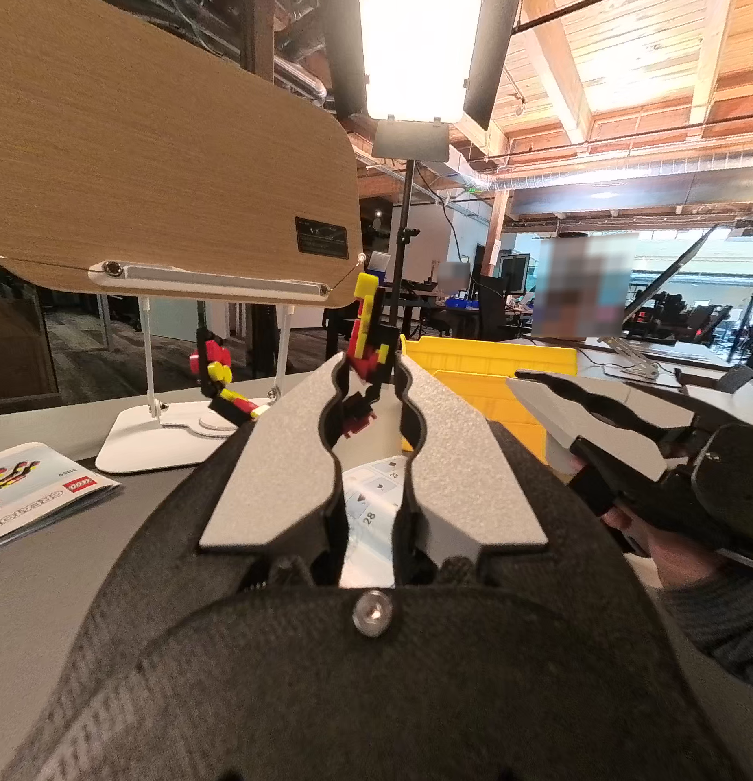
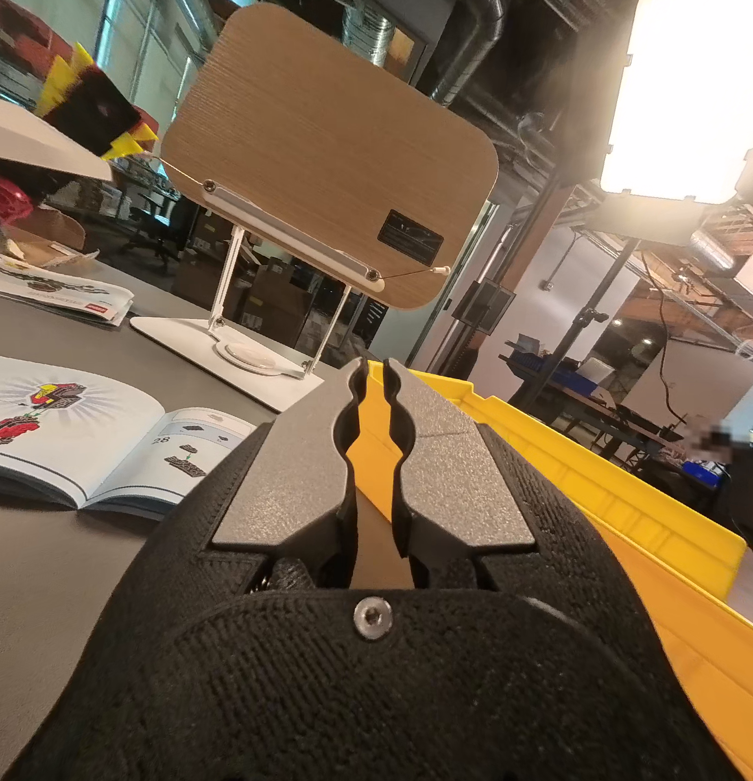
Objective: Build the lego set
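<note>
My left gripper (image 1: 368, 364) is shut on a red, yellow and black lego assembly (image 1: 366, 321), held upright above the table; its lower part hangs between the fingers. In the right wrist view this assembly (image 2: 91, 110) shows blurred at the upper left. A second small lego assembly (image 1: 220, 376) of the same colours stands on the white base of the book stand. My right gripper (image 2: 376, 368) is shut and empty, pointing over the near rim of the yellow bin (image 2: 577, 469). It also shows in the left wrist view (image 1: 519, 377), to the right of the held assembly.
A wooden book stand (image 2: 324, 148) on a white base (image 1: 155, 439) stands at the back of the grey table. An open instruction booklet (image 2: 91, 422) lies in front of it, and a closed booklet (image 1: 32, 486) lies at the left. A bright lamp (image 1: 417, 59) stands behind. Across from one pair of fingers to the other is roughly 12 cm.
</note>
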`<control>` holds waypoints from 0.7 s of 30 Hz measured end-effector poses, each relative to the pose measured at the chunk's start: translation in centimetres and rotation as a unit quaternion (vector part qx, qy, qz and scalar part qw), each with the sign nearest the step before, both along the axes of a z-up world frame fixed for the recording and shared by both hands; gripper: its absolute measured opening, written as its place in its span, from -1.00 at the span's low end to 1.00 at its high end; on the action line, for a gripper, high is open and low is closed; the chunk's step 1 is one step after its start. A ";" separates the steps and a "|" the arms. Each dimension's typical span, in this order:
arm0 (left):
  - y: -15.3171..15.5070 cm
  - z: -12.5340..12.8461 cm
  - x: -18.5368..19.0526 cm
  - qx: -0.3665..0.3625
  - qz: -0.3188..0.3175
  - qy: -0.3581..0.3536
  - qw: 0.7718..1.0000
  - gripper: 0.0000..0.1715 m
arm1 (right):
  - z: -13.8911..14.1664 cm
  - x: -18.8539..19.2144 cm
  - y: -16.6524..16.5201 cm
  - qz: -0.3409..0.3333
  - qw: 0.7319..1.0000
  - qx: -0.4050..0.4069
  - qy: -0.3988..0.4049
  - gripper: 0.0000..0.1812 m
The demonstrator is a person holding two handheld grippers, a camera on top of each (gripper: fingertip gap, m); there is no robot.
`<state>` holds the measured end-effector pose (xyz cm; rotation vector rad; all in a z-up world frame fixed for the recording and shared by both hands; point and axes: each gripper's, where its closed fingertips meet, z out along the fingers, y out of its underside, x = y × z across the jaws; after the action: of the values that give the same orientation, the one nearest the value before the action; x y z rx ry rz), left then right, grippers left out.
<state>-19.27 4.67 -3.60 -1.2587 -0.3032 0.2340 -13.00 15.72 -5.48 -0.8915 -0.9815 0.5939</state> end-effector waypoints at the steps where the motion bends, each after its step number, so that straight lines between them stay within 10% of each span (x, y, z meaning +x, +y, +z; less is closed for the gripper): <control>1: 0.0 0.0 0.1 0.000 -0.001 0.001 1.000 -0.78 | 0.0 0.0 0.1 -0.001 1.000 -0.002 0.000 -0.94; 21: 0.8 -0.4 0.9 -0.017 -0.019 0.014 1.000 -0.78 | -0.3 -0.4 -0.3 0.015 1.000 -0.005 -0.008 -0.95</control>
<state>-18.40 5.44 -4.00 -1.2934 -0.2523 0.2251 -13.37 15.43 -5.79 -0.8932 -1.0076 0.6190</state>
